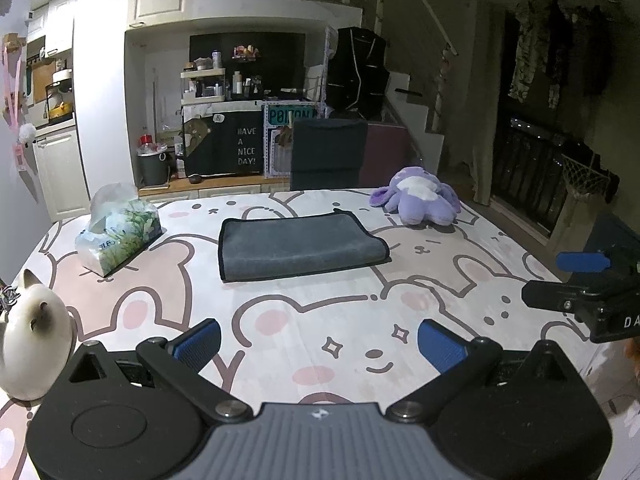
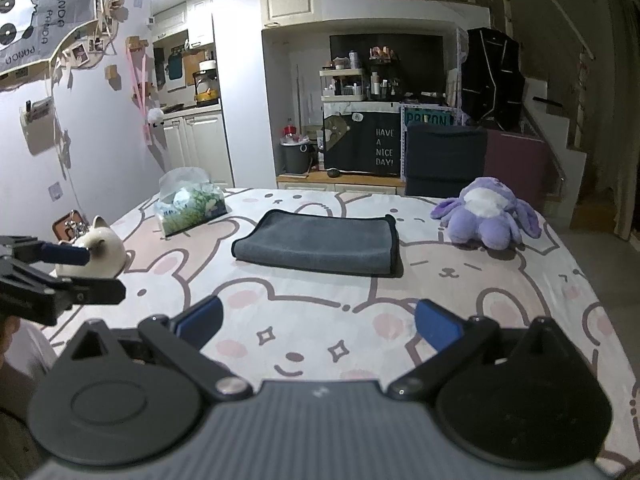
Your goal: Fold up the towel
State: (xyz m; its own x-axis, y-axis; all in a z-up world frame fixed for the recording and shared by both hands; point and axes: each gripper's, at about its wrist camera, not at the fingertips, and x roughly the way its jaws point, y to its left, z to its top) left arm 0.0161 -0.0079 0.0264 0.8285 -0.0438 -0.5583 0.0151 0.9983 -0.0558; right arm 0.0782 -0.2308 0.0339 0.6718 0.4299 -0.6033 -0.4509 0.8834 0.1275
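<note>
A dim living space with white cabinets and a staircase lies behind a table [image 1: 460,280] covered in a pink-and-white cartoon bear cloth. One grey towel [image 1: 298,246] lies folded flat near the middle of the table, well ahead of both grippers, with bare cloth all around it. To its left stands one tissue pack [image 1: 120,232] in clear wrap with a green leaf print; to its right, near the far edge, sits one purple plush toy [image 1: 420,198]. One white ceramic cat figure [image 1: 34,336] stands at the near left corner. Nothing lies between the grippers and the towel.

Beyond the table, one dark chair back [image 1: 328,154] rises behind the far edge. A black panel [image 2: 382,148] reads "HAVE A NICE DAY!", and wall decor [image 2: 38,28] at upper left bears "PANDA" several times.

The left gripper [image 1: 318,344] hovers over the near tablecloth, its blue-padded jaws spread wide and empty. The right gripper [image 2: 318,320] does likewise, jaws wide apart, holding nothing.
</note>
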